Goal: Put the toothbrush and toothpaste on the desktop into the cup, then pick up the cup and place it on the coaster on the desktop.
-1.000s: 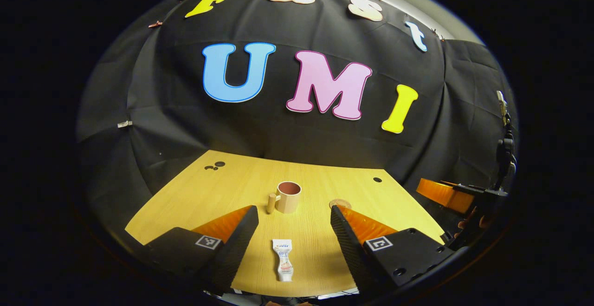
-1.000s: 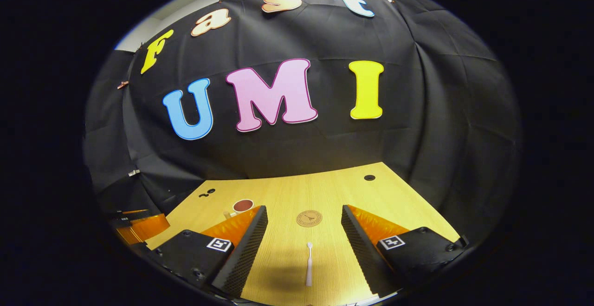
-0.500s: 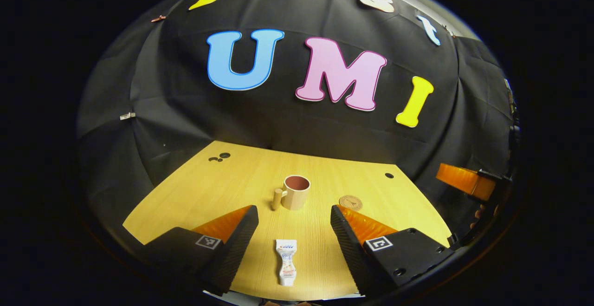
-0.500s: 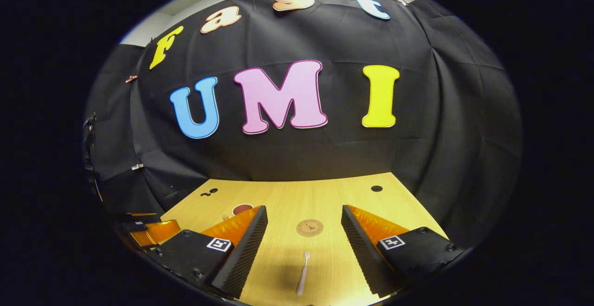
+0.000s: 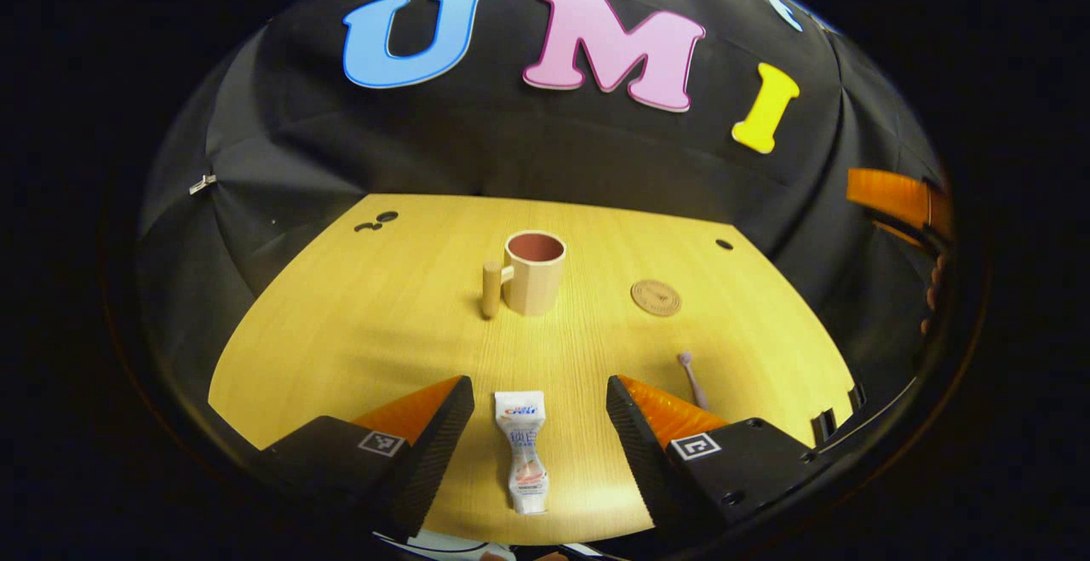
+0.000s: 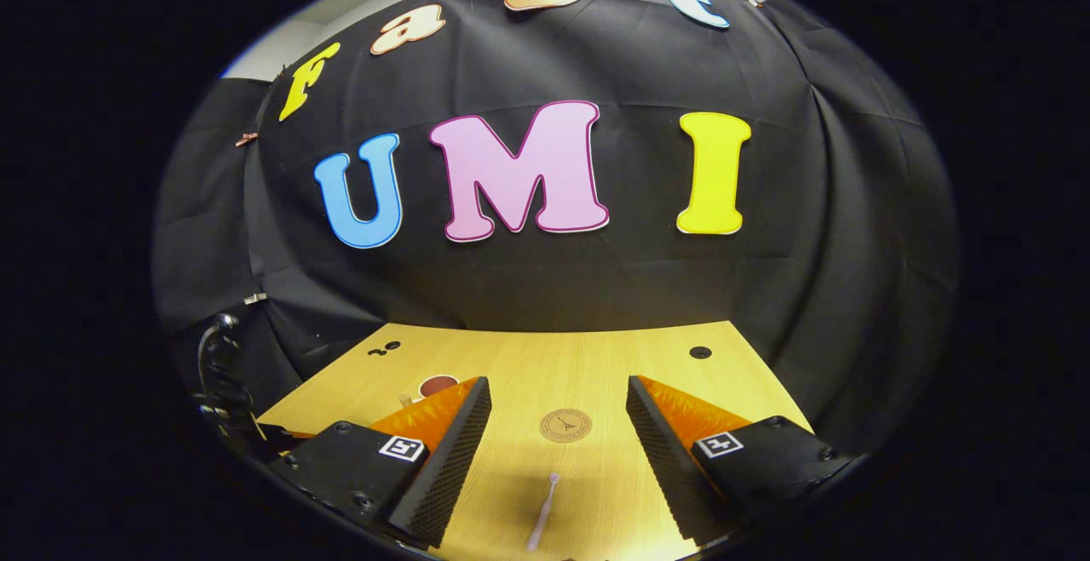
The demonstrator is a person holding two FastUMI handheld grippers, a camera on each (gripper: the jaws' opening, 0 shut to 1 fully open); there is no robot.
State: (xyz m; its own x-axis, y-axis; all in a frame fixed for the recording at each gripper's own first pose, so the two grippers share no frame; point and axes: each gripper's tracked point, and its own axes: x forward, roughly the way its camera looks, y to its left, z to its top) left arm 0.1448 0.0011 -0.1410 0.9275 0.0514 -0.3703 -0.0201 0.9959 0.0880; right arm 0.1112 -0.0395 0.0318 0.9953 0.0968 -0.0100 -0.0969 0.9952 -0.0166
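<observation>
We should lower the left gripper (image 5: 540,403) straight down and pinch the toothpaste tube (image 5: 525,449) at its middle, across its width, so it does not slip; the tube lies flat on the desktop (image 5: 358,314) between the spread fingers, the cup (image 5: 534,272) well ahead; the right gripper (image 6: 559,408), also spread, hangs above the toothbrush (image 6: 542,520)

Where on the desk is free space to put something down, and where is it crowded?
Bare wood lies left of the cup, out to the desk's left edge, and behind the cup and coaster up to the wall. It is tighter on the near right, where the toothpaste lies between the left gripper's fingers and the toothbrush lies beside them.
</observation>
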